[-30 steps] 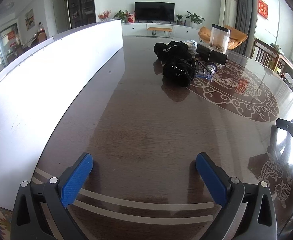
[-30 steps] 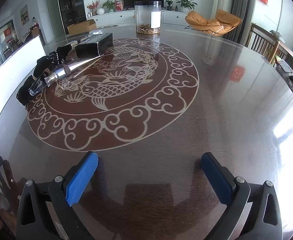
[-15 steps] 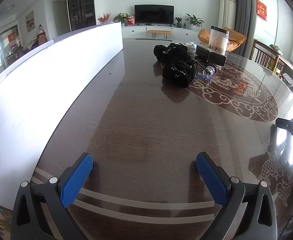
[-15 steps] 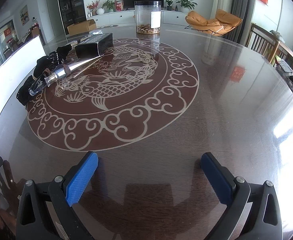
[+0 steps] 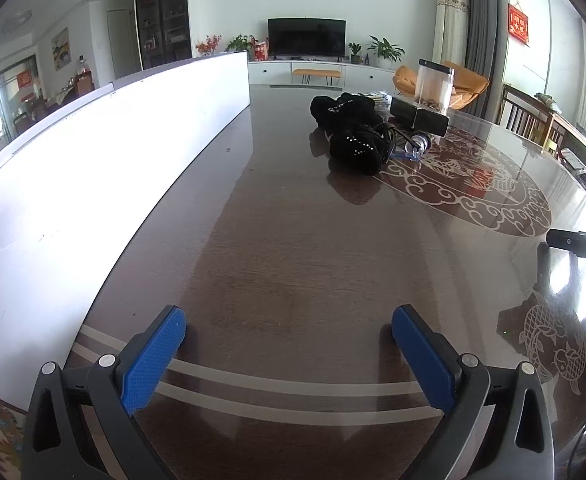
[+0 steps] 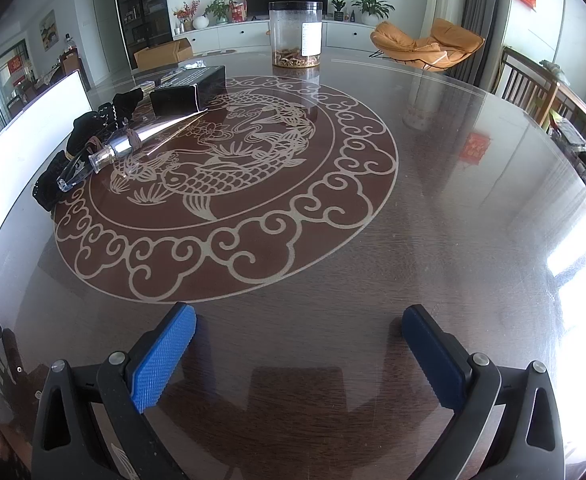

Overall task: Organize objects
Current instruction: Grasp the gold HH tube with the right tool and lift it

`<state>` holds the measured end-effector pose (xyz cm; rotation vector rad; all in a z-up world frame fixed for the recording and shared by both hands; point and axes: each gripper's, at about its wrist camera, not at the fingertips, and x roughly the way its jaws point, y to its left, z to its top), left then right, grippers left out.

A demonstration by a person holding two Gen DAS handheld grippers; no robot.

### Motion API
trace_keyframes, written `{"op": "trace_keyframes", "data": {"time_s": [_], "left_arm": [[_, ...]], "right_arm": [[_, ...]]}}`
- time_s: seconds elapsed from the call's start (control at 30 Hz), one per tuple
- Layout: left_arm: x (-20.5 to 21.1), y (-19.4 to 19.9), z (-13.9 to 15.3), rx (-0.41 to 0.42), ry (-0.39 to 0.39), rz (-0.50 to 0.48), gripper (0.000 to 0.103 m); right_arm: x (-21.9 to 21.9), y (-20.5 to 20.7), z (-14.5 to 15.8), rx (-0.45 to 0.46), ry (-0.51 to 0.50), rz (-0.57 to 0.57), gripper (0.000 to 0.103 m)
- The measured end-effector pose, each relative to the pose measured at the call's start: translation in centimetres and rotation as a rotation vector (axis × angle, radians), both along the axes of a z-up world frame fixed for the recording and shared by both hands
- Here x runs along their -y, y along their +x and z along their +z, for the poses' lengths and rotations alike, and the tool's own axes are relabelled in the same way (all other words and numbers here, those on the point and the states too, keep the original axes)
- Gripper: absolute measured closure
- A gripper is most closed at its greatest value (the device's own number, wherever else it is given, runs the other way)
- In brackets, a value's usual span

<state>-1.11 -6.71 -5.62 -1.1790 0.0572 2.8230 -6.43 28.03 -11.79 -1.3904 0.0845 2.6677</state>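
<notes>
A pile of black cloth items [image 5: 353, 136] [image 6: 89, 128] lies far ahead on the dark round table [image 5: 293, 240] [image 6: 453, 200]. Beside it lie a silver cone-shaped bottle [image 6: 145, 138] [image 5: 421, 143], a clear plastic piece [image 6: 73, 172] and a black box [image 6: 189, 90] [image 5: 419, 116]. A clear jar [image 6: 296, 34] [image 5: 433, 86] with brown bits at its bottom stands at the far side. My left gripper [image 5: 289, 322] is open over bare table near the front edge. My right gripper [image 6: 299, 320] is open too, just short of the fish medallion [image 6: 225, 160]. Both are empty.
A long white panel [image 5: 93, 160] runs along the table's left side. Part of the right gripper's body [image 5: 581, 242] shows at the left view's right edge. Wooden chairs [image 6: 533, 88] and an orange lounge chair [image 6: 425, 44] stand beyond the table's far right.
The left wrist view has shifted slightly, so the far objects sit a bit lower and nearer. The right gripper has not moved. Both stay open.
</notes>
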Motion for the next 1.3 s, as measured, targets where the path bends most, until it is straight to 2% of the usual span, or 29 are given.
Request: {"op": "trace_keyframes", "data": {"time_s": [0.1,0.17,0.3,0.43,0.5,0.57,0.67,0.73,0.77,0.83,0.9,1.0,1.07,1.3], "left_arm": [[0.1,0.3,-0.1,-0.015,0.003,-0.009,0.0],[0.2,0.4,-0.2,-0.018,0.005,-0.01,0.0],[0.2,0.5,-0.3,-0.019,0.005,-0.009,0.0],[0.4,0.8,-0.3,-0.031,0.007,-0.011,0.0],[0.3,0.8,-0.3,-0.031,0.007,-0.01,0.0],[0.4,0.8,-0.3,-0.031,0.007,-0.01,0.0],[0.4,0.8,-0.3,-0.031,0.007,-0.011,0.0],[0.4,0.8,-0.3,-0.031,0.007,-0.011,0.0],[0.4,0.8,-0.3,-0.031,0.008,-0.011,0.0],[0.4,0.8,-0.2,-0.031,0.007,-0.011,0.0],[0.4,0.8,-0.2,-0.032,0.007,-0.011,0.0],[0.3,0.8,-0.2,-0.032,0.007,-0.01,0.0],[0.3,0.8,-0.2,-0.032,0.006,-0.011,0.0],[0.3,0.8,-0.2,-0.033,0.007,-0.011,0.0]], "right_arm": [[0.6,-0.3,0.4,-0.022,-0.024,0.019,0.0],[1.5,-1.4,1.3,-0.05,-0.105,0.046,0.0],[4.9,-7.6,3.6,-0.056,-0.22,0.075,0.002],[7.6,-13.6,4.6,-0.053,-0.302,0.042,0.005],[9.2,-16.9,4.3,-0.001,-0.303,0.016,0.019],[10.4,-18.7,3.8,0.033,-0.273,-0.006,0.028],[11.8,-20.1,2.9,0.093,-0.198,-0.02,0.029],[12.1,-20.4,2.3,0.126,-0.15,-0.025,0.031],[12.1,-20.4,2.0,0.139,-0.139,-0.029,0.036],[11.8,-20.1,1.6,0.146,-0.126,-0.037,0.048],[11.7,-19.5,2.0,0.139,-0.1,-0.023,0.067],[11.2,-18.1,2.3,0.13,-0.092,0.007,0.073],[10.8,-16.5,2.4,0.123,-0.085,0.045,0.073],[8.1,-7.4,2.5,0.07,-0.022,0.11,0.073]]}}
